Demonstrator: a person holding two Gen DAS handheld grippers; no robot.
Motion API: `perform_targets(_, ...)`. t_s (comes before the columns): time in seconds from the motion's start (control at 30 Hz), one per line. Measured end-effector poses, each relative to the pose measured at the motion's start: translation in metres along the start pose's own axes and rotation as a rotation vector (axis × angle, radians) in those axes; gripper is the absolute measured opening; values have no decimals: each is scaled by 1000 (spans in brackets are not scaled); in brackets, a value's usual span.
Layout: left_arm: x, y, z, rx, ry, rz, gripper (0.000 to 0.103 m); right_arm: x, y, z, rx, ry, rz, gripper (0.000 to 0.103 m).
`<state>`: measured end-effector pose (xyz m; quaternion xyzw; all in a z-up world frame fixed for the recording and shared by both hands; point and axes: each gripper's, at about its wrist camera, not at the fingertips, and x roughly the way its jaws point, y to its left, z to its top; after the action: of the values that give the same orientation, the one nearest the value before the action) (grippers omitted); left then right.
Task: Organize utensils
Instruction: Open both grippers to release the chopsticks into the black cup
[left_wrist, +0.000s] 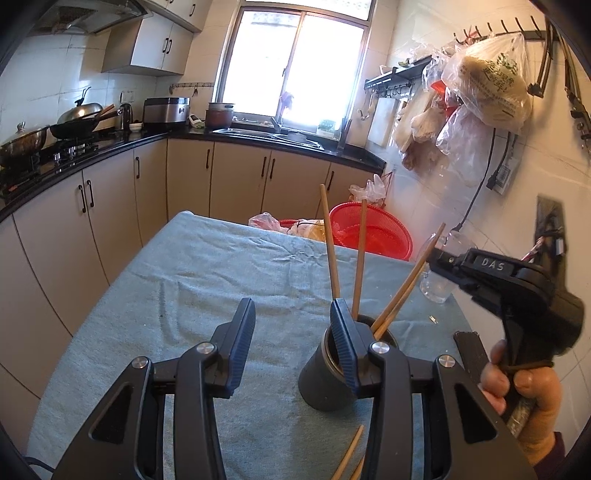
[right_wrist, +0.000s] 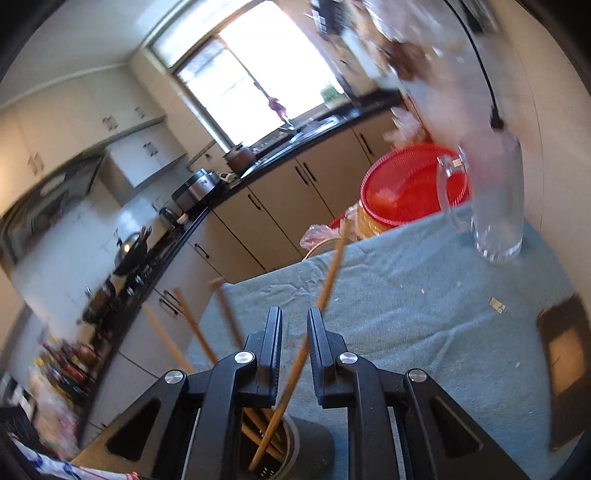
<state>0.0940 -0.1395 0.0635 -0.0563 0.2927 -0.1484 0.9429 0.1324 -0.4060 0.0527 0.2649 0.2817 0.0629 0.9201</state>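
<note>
The left tongs (left_wrist: 291, 306) were spread, with only bare cloth in the gap between them. Their right-hand finger sat against the near rim of the dark holder (left_wrist: 321, 387), which stood upright on the teal cloth of the desk (left_wrist: 221, 277) at about 5 o'clock in the left wrist view.

Four chopsticks (left_wrist: 329, 240) rose out of the holder. Two stood nearly straight toward 12 o'clock, and two leaned together toward 1 o'clock. Two more loose sticks (left_wrist: 349, 456) lay on the cloth at 6 o'clock, in front of the holder and partly hidden by the tongs' frame.

The right tongs (right_wrist: 295, 312) came in from 3 o'clock, carried by a hand (left_wrist: 524, 387) wrapped around the grip. Their tips were at the upper end of the leaning pair. Seen from the right wrist, the fingers stood only narrowly apart, and one leaning chopstick (right_wrist: 332, 266) ran up through the gap from the holder below. It lay close to the right-hand finger. The gap looked wider than the stick, so the pads did not appear to press on it from both sides. The other sticks in that view were blurred streaks at 8 o'clock.

A clear glass pitcher (right_wrist: 498, 221) stood near the far right corner of the desk, at 2 o'clock from the holder. A red basket (left_wrist: 373, 229) sat beyond the far edge at 1 o'clock. A flat dark object (right_wrist: 565, 369) lay on the cloth at 3 o'clock.
</note>
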Motion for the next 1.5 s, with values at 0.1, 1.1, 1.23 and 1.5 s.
perform_targets(0.1,-5,-1,-4,16,-2,3,41,-8,17,-6,-58,-13,-20,15)
perform_targets(1.1,5,10,-20,16,40,20,41,19,-15,13,40,30,17,10)
perform_targets(1.23,4,8,-22,27,38,22,41,3,17,0,-123,-16,-51,10)
perform_targets(1.5,-10,12,-33,53,55,15,50,-31,47,-21,-257,-85,-157,58)
